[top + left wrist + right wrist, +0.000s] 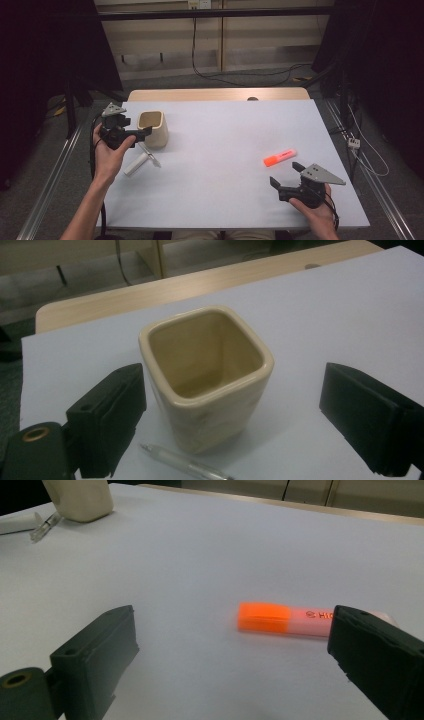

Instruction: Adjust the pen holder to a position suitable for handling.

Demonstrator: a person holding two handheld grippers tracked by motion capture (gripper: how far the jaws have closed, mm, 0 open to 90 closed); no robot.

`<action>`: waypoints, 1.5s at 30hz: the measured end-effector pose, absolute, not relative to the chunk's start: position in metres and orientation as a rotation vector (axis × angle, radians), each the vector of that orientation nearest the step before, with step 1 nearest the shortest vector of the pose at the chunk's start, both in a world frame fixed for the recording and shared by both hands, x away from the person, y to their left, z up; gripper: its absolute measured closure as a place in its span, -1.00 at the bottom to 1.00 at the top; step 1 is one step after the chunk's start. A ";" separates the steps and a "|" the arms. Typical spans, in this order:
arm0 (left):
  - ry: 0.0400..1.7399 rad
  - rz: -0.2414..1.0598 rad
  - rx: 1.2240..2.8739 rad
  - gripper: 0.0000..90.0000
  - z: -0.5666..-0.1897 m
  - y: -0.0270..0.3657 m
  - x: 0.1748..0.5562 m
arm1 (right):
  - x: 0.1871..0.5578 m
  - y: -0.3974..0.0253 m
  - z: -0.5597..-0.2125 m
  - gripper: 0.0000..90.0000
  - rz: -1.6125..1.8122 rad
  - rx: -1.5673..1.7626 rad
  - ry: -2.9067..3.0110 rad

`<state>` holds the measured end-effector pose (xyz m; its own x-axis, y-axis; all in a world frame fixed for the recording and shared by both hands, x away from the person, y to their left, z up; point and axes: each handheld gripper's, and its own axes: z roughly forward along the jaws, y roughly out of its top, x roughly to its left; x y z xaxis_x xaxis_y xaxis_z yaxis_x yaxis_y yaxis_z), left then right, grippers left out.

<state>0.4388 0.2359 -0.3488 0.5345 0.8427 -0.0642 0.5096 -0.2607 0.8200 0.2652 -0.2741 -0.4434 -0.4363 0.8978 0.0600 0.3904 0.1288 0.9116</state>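
A cream square cup (153, 128) stands upright and empty at the table's left. My left gripper (141, 132) is open just beside it; in the left gripper view the cup (205, 375) sits ahead of my left gripper (232, 387), not touched by either jaw. An orange highlighter (280, 157) lies at the right. My right gripper (286, 174) hovers open just short of it. In the right gripper view the highlighter (280, 619) lies ahead of my right gripper (230, 630), with its pale end behind the right jaw.
A clear pen (149, 155) and a white cylinder (136, 164) lie in front of the cup. The pen (185, 463) passes under the cup's near side. A white sheet (225, 130) covers the table; a wooden strip (215, 94) shows at the far edge.
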 end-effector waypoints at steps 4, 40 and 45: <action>1.084 0.510 1.967 -0.75 -0.348 0.234 0.452 | 0.266 -0.274 -0.444 -0.88 1.282 1.239 1.899; 1.082 0.409 2.110 0.11 -0.364 0.235 0.528 | 0.269 -0.277 -0.445 -0.88 1.289 1.256 1.896; 1.086 0.435 2.138 0.25 -0.365 0.236 0.529 | 0.269 -0.276 -0.445 -0.88 1.290 1.257 1.904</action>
